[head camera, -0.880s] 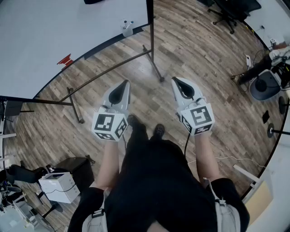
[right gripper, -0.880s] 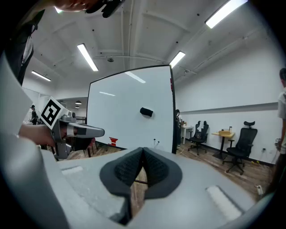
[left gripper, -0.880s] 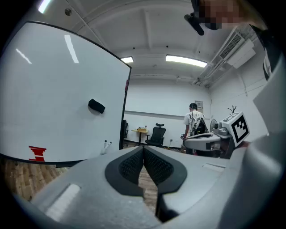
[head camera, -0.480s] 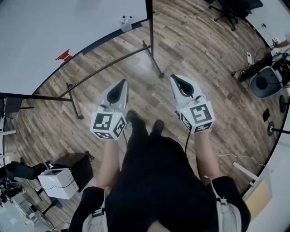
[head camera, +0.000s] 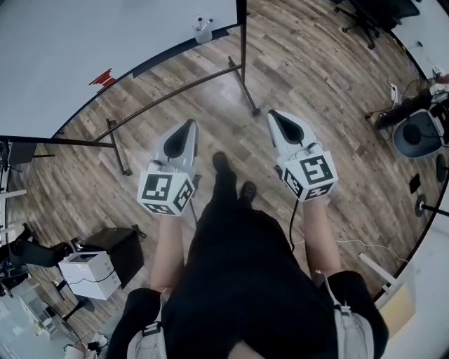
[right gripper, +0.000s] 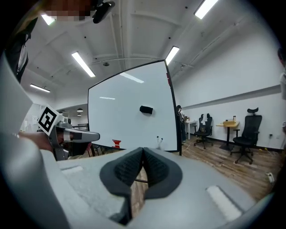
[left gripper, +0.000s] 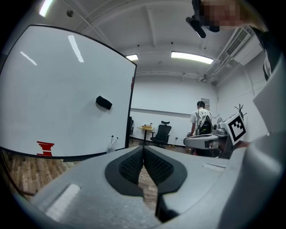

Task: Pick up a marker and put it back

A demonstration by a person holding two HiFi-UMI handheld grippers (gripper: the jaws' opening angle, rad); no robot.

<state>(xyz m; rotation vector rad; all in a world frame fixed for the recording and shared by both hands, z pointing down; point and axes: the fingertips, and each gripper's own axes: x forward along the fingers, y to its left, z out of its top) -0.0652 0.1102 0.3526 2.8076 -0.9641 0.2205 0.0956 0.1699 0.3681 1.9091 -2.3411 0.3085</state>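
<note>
Standing on a wood floor, facing a big whiteboard; holding the left gripper out in front, jaws pressed together with nothing between; same for the right gripper, jaws closed tight and empty; both side by side, pointing a little down. Far ahead, two markers poking up from a small holder at the whiteboard's bottom edge, near its dark post; well apart from both grippers, not touched.
</note>
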